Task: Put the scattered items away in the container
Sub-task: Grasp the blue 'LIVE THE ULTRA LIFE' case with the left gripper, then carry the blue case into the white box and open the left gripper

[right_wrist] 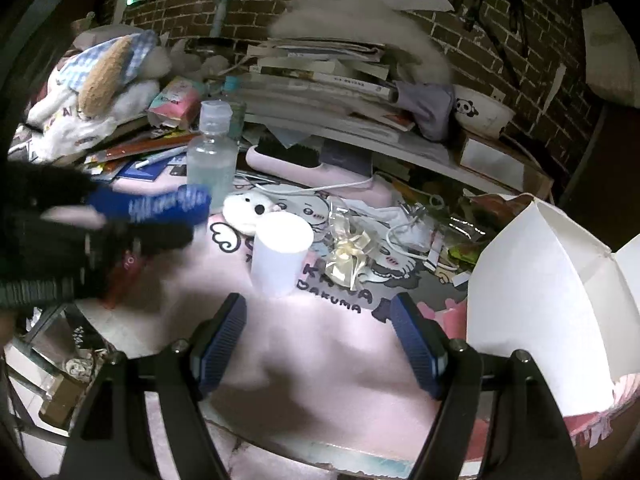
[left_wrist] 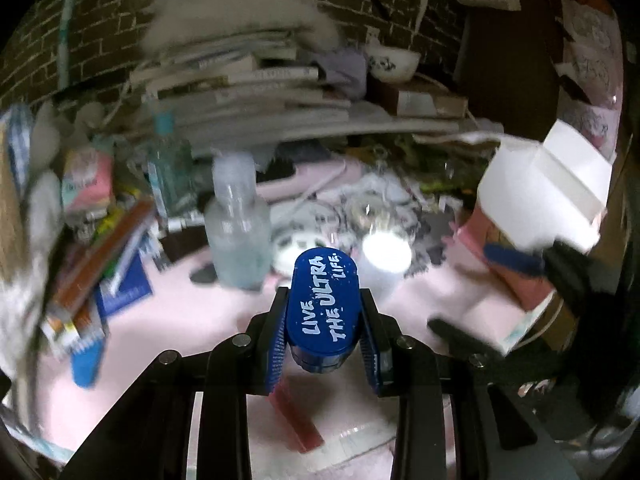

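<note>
Clamped in left gripper (left_wrist: pixel 325 340): blue oval lettered case (left_wrist: pixel 324 304); best carried level toward white cardboard box (left_wrist: pixel 548 188), upper right; right gripper (right_wrist: pixel 320 344) open, empty.

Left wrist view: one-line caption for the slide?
Left gripper jaws shut on blue oval case above pink mat, white box at right.

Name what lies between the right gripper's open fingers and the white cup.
Only bare pink mat separates the right gripper from the white cup, seen in the right wrist view.
</note>
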